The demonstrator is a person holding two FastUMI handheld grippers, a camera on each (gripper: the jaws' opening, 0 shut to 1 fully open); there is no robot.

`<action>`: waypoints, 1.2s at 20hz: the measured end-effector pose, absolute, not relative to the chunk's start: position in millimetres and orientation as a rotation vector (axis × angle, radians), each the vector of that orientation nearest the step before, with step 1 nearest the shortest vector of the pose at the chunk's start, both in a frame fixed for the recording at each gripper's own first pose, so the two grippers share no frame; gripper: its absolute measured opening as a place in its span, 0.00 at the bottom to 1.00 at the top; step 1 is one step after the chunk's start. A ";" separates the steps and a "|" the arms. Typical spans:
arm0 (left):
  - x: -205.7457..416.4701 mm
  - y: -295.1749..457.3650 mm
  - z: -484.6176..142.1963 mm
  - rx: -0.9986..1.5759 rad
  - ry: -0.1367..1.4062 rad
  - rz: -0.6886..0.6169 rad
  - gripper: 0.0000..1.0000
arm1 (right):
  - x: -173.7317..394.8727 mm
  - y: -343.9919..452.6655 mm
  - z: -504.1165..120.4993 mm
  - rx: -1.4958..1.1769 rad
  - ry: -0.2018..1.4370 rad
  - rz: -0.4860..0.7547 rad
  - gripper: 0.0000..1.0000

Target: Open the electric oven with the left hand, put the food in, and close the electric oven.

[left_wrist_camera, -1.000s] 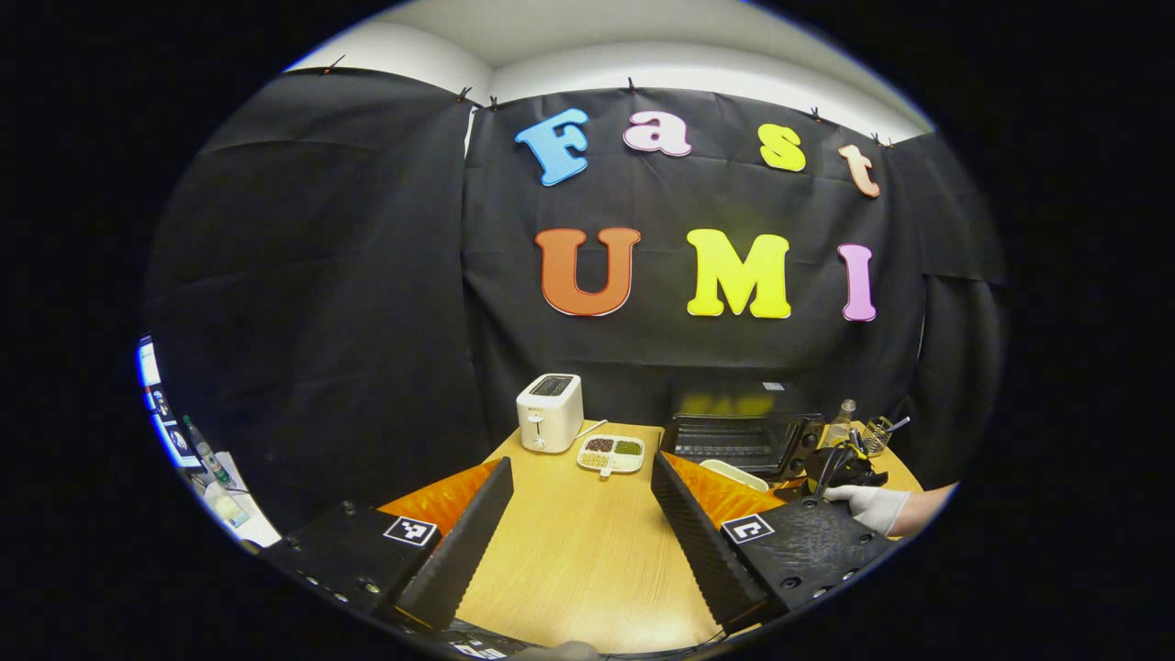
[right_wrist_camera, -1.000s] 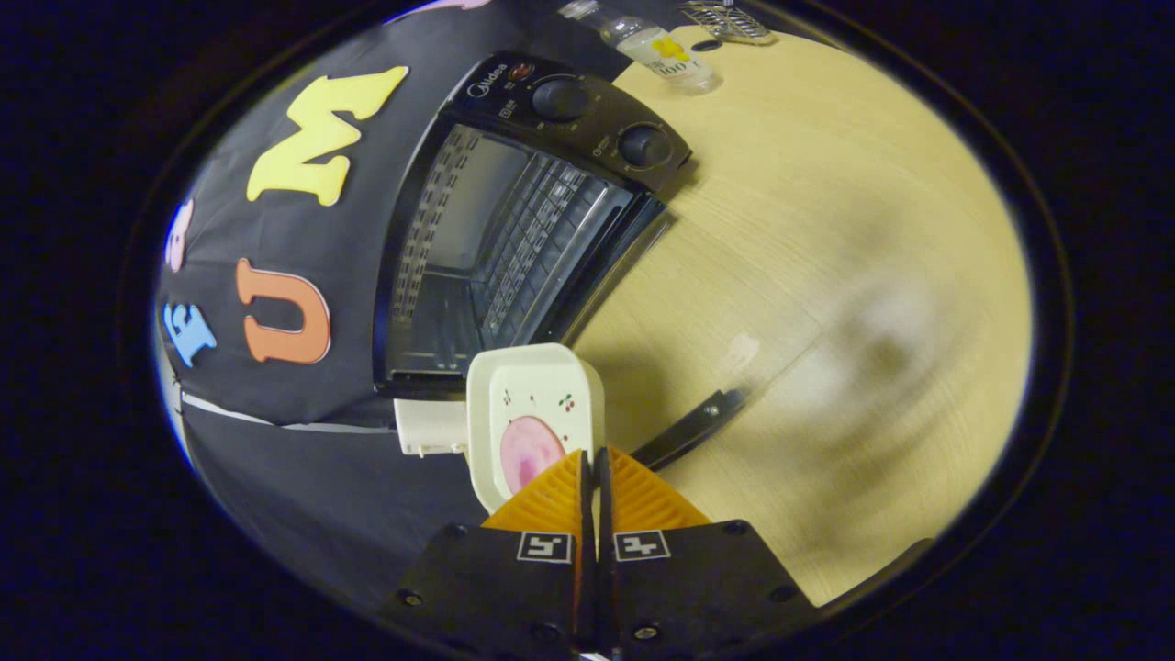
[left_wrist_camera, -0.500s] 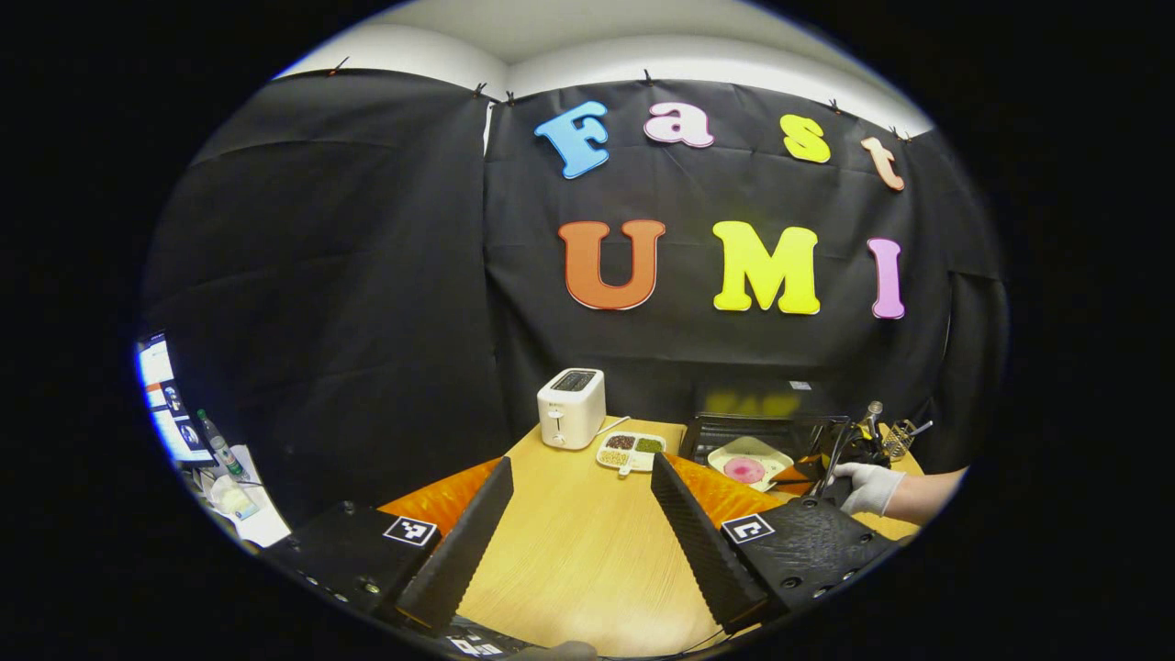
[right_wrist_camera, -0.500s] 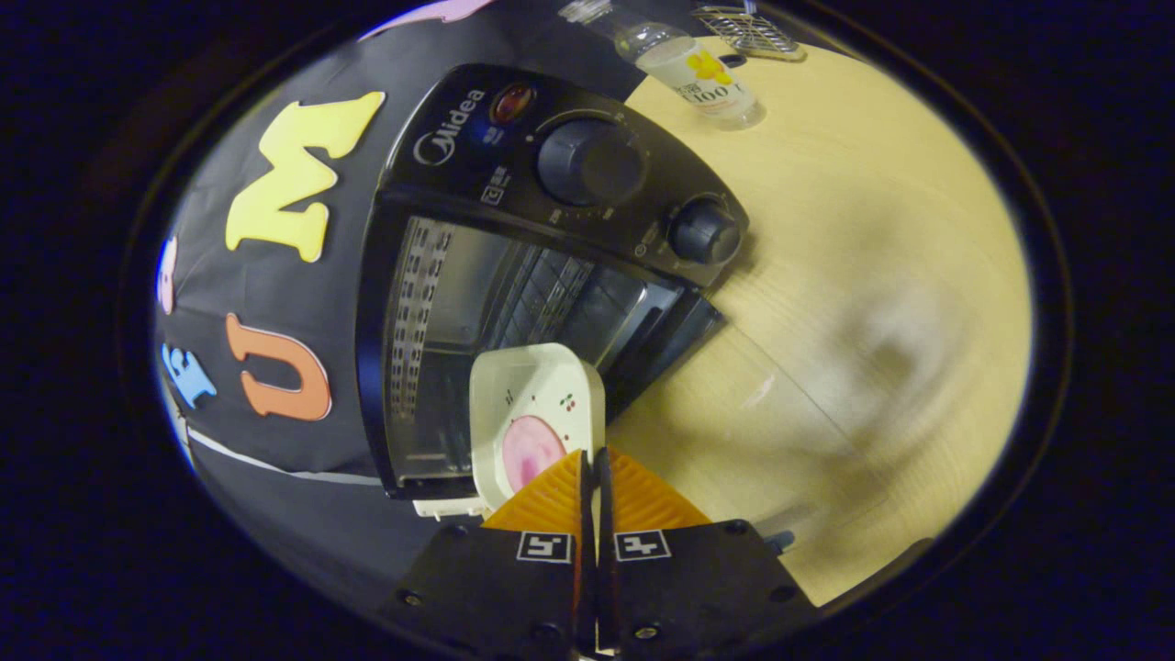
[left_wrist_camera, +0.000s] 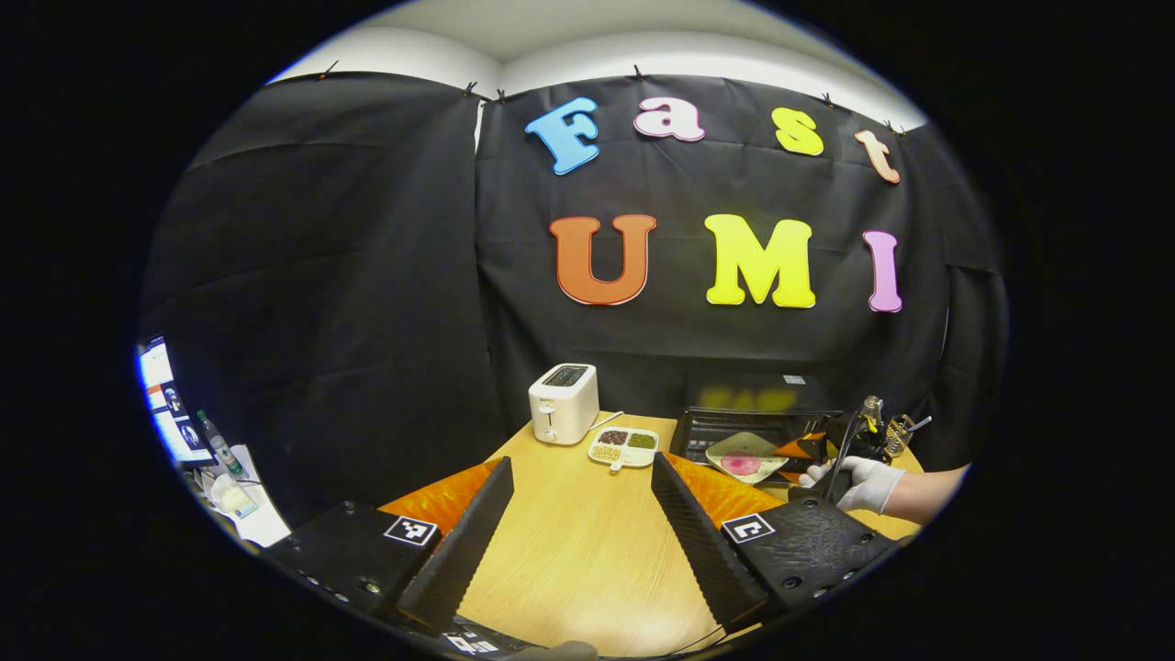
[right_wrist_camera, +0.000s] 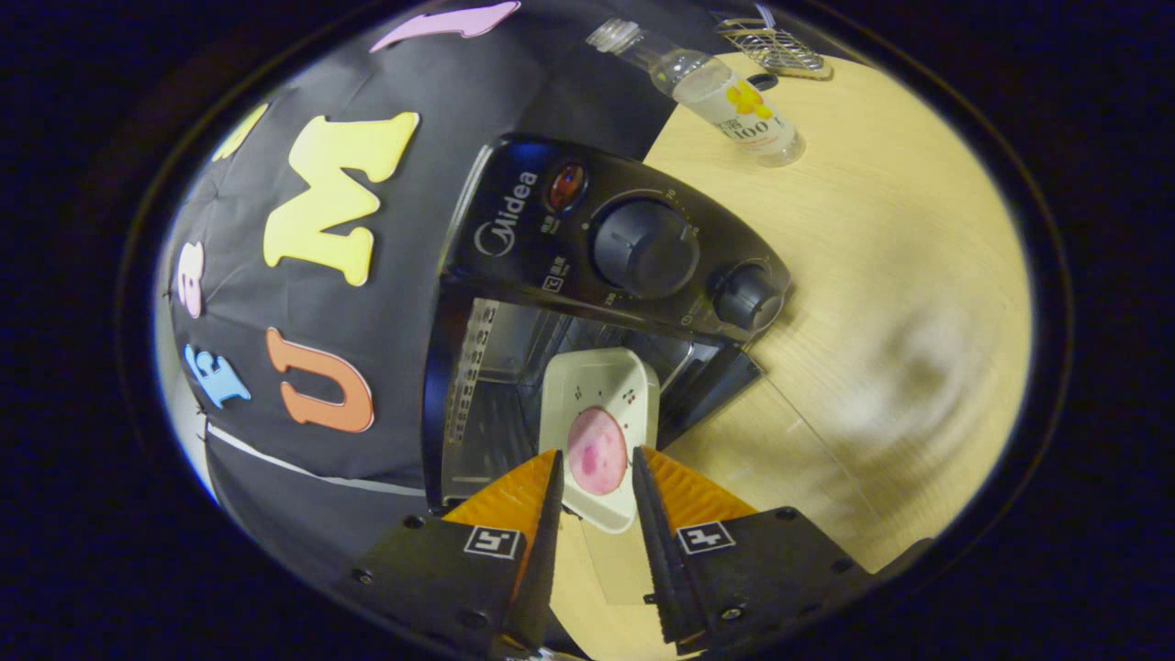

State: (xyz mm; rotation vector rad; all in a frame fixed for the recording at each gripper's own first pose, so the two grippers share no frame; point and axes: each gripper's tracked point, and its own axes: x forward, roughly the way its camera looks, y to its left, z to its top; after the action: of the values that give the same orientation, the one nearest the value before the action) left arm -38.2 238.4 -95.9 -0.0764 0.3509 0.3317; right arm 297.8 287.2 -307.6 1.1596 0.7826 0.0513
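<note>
Now plate [right_wrist_camera: 598, 418] prob. betw. right gripper [right_wrist_camera: 595, 477] fingers

I can't tell whether the plate [right_wrist_camera: 601, 413] rests on the oven [right_wrist_camera: 587, 303] rack; its near edge hides behind my jaws

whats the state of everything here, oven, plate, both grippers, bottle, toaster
oven: door open, cavity exposed
plate: carrying a pink slice, partly inside the oven mouth
right gripper: open, fingers apart either side of the plate's near edge
left gripper: open, empty, above the table
bottle: uncapped, standing by the oven
toaster: slot empty as far as can be seen
</note>
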 end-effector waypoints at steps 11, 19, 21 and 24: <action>-51.6 216.6 -111.4 -0.097 0.321 0.225 0.97 | 212.9 228.4 -236.1 0.845 0.620 0.141 0.75; -38.2 181.4 -139.8 -0.118 0.321 0.088 0.96 | 138.3 159.8 -178.0 0.396 0.436 0.120 0.93; -34.5 168.6 -149.0 -0.125 0.337 0.058 0.97 | 123.3 140.6 -171.0 0.298 0.418 0.106 0.98; -22.6 144.4 -168.6 -0.116 0.364 0.016 0.97 | 108.8 109.2 -153.6 0.229 0.377 0.054 0.98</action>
State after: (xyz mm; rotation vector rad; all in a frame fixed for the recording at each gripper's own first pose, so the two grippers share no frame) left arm -22.6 144.4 -168.6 -0.1163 0.3638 0.0156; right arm 108.8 109.2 -153.6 0.2293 0.3775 0.0541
